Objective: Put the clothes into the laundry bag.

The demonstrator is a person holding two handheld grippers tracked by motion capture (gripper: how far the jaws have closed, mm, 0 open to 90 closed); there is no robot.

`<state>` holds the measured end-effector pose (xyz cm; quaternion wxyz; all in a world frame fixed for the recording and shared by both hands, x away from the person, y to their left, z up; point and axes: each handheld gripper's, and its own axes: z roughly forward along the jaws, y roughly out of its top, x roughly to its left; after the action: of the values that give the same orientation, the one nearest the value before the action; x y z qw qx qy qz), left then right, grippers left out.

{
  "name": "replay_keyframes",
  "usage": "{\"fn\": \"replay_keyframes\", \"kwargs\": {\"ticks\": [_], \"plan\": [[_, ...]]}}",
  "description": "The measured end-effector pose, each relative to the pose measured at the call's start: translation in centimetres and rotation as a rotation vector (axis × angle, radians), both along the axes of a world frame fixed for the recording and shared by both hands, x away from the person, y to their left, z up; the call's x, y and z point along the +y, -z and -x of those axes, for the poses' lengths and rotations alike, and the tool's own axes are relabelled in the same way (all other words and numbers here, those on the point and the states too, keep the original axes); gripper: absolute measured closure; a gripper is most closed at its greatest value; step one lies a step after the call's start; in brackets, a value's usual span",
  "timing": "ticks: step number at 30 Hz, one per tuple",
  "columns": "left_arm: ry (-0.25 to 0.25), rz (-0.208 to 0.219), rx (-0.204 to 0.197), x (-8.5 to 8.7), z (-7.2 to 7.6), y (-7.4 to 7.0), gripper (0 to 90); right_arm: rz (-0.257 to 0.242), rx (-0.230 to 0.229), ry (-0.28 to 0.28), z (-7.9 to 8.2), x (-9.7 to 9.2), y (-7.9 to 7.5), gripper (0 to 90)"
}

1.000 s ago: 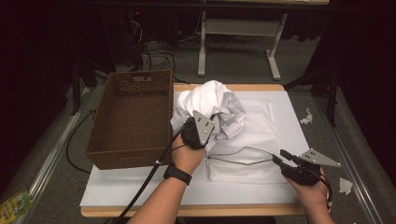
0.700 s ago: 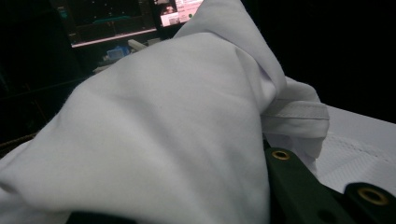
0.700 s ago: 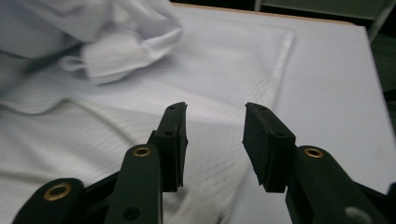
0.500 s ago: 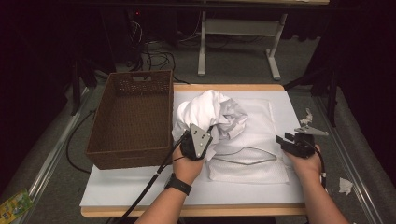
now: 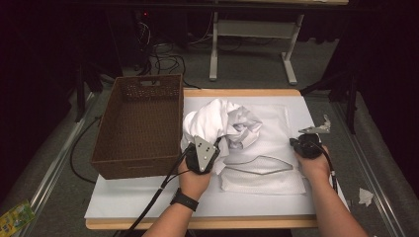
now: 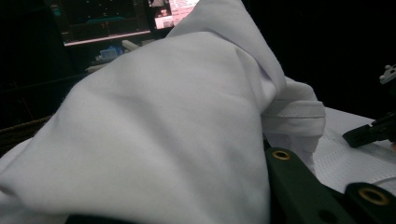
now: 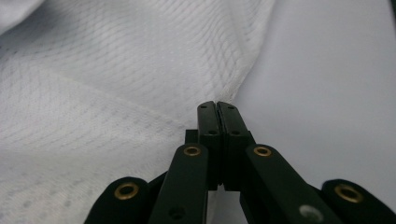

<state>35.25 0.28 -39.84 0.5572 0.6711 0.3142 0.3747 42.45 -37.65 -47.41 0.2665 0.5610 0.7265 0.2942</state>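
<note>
A wide worktop [image 5: 148, 207] covered in white sheeting fills the centre of the high view, with a dark floor around it. On its left half stands a large brown wicker basket [image 5: 138, 123], open at the top. Just right of the basket, near the middle of the frame, a crumpled white shirt [image 5: 222, 121] rises in a soft mound, and below it lies a flat white mesh cloth [image 5: 262, 180] with a thin wire hanger [image 5: 257, 165] resting across it. The left gripper [image 5: 210, 148], at lower centre, has its jaws closed down on a fold of the shirt; the left gripper view shows smooth white fabric bunched against them. The right gripper [image 7: 218, 109], at centre right in the high view, has just been closing, and in the right gripper view its jaws now meet at the mesh cloth's edge; whether they pinch a thread of it cannot be told. Both fabrics look light, limp and slippery, likely to sag and slide; hems, corners and thick folds offer the surest hold.
</note>
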Motion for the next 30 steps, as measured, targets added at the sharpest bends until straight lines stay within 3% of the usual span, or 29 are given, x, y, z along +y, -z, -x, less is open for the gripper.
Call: {"fn": "replay_keyframes", "kwargs": {"ticks": [8, 11, 12, 14, 15, 18, 22, 26, 28, 30], "plan": [[-0.012, -0.007, 0.005, 0.2, -0.4, 0.1, 80.1, 0.005, -0.009, 0.075, 2.1, -3.1, -0.2, 90.0], [-0.015, -0.012, 0.003, 0.1, -0.4, 0.2, 80.1, 0.009, -0.011, 0.075, 3.1, -3.7, -0.1, 89.7], [-0.015, -0.014, 0.005, 0.1, -0.4, 0.3, 80.0, 0.007, -0.019, 0.066, 3.3, -3.7, -0.2, 86.8], [-0.014, -0.022, 0.008, 0.0, -0.3, 0.5, 79.9, -0.018, -0.068, 0.052, 4.0, -3.5, -1.1, 70.8], [-0.012, -0.031, 0.008, 0.0, -0.2, 0.6, 79.9, -0.018, -0.068, 0.052, 4.0, -3.5, -1.1, 70.8], [-0.004, -0.043, 0.019, 0.2, -0.1, 0.9, 79.6, -0.069, -0.109, -0.005, 5.1, -2.6, -3.1, 64.8], [0.014, -0.043, 0.085, 0.1, 0.1, 1.9, 79.2, -0.096, -0.134, -0.118, 6.9, 0.4, -4.8, 60.5], [0.028, -0.054, 0.16, -0.2, -0.1, 3.1, 78.5, -0.123, -0.133, -0.216, 8.0, 3.6, -5.0, 57.7], [0.034, -0.073, 0.231, -0.2, -0.7, 4.1, 77.3, -0.097, -0.133, -0.251, 8.3, 4.6, -4.7, 56.1], [0.039, -0.096, 0.27, -0.1, -1.3, 5.1, 76.1, -0.074, -0.12, -0.276, 8.3, 5.1, -4.0, 54.7]]}}
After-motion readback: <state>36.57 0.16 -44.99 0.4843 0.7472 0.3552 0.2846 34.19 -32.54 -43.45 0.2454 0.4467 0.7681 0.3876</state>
